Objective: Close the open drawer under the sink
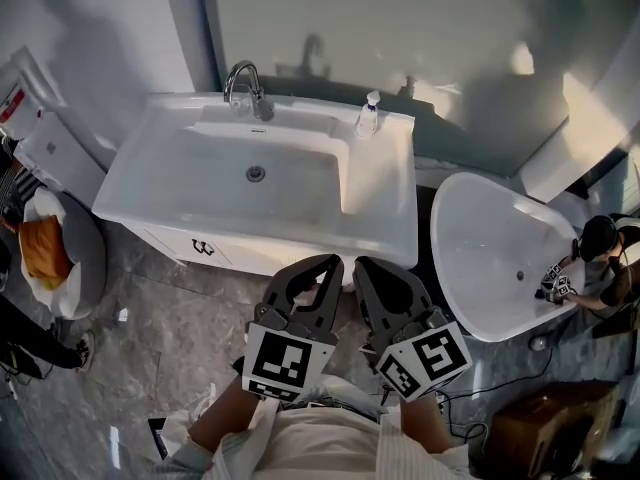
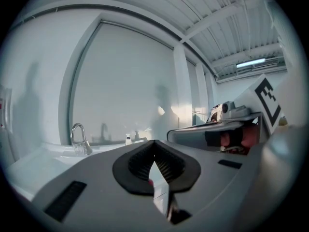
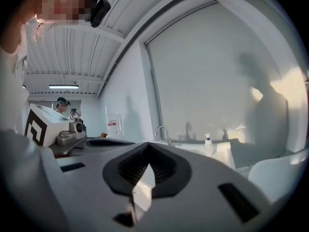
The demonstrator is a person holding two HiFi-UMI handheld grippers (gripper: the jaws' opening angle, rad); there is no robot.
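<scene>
A white sink vanity (image 1: 380, 233) with a chrome faucet (image 1: 245, 83) stands against the wall. Below the basin's front rim shows a white drawer front (image 1: 215, 251) with a dark mark; how far it stands out I cannot tell. My left gripper (image 1: 328, 264) and right gripper (image 1: 363, 266) are side by side, shut and empty, their tips at the vanity's front edge right of the drawer mark. In the left gripper view the left gripper (image 2: 154, 143) has its jaws closed together, the faucet (image 2: 79, 139) beyond. The right gripper (image 3: 147, 145) is likewise shut, facing the faucet (image 3: 163, 133).
A soap bottle (image 1: 368, 116) stands on the vanity's back right corner. A white bathtub (image 1: 490, 258) lies to the right, with a person (image 1: 600, 258) at its far side. A grey seat with an orange item (image 1: 45, 253) stands left; a brown box (image 1: 545, 428) bottom right.
</scene>
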